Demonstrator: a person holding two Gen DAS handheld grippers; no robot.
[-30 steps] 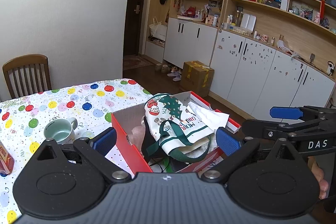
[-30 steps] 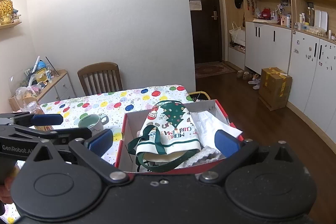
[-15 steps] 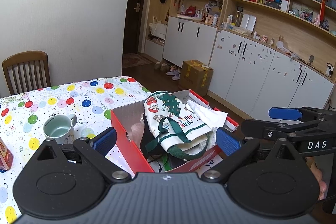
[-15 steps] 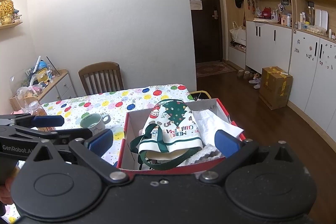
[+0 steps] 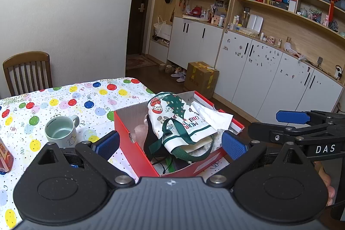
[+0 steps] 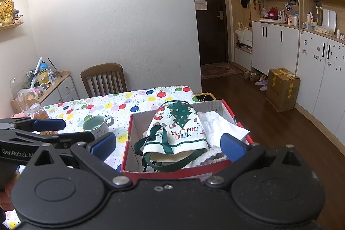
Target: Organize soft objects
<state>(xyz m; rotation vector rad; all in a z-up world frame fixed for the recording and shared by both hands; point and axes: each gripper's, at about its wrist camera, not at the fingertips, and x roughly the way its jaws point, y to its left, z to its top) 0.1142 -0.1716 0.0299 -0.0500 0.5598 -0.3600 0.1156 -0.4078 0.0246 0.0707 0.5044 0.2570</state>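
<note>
Blue pads of the left gripper stand wide apart and hold nothing, hovering on the near side of a red box on the table's right end, and the right gripper is spread just as wide and empty over the same box. Inside the box a Christmas tote with green straps lies on top, with white paper to its right and dark and pale soft things half hidden beneath. Left of the box a green mug sits on the dotted tablecloth, a wooden chair stands at the far side, and each gripper shows at the edge of the other's view.
</note>
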